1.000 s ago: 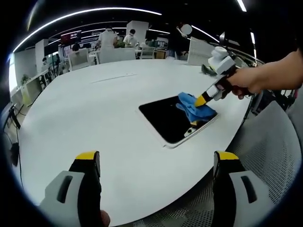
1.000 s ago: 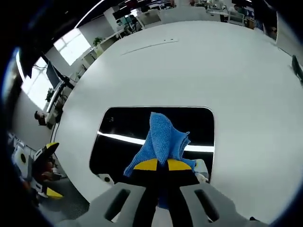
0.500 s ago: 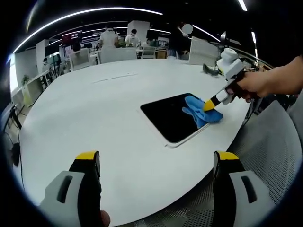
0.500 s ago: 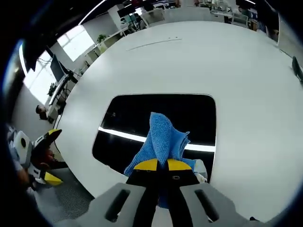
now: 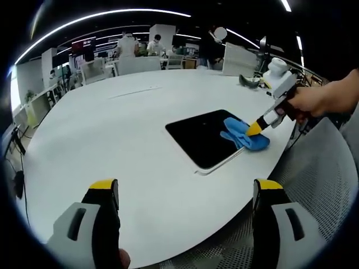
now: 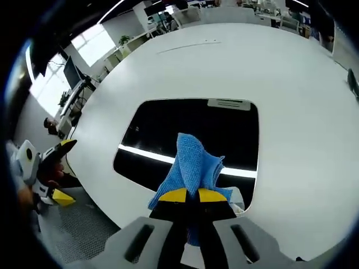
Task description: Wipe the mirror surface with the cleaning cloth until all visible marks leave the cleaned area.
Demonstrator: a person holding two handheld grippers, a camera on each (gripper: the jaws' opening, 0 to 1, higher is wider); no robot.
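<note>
One dark mirror [image 5: 204, 136] lies flat on the white tabletop [image 5: 112, 129], near the edge by the mesh chair [image 5: 320, 179]. On the mirror's corner rests the blue cleaning cloth [image 5: 244, 137], pinched between the closed jaws of the right claw [image 6: 192, 195], which a hand [image 5: 314, 101] holds. Across the mirror's glass runs the reflection of a bright ceiling strip. Low over the tabletop's near edge hangs the left claw [image 5: 185, 193], jaws wide apart and holding nothing.
</note>
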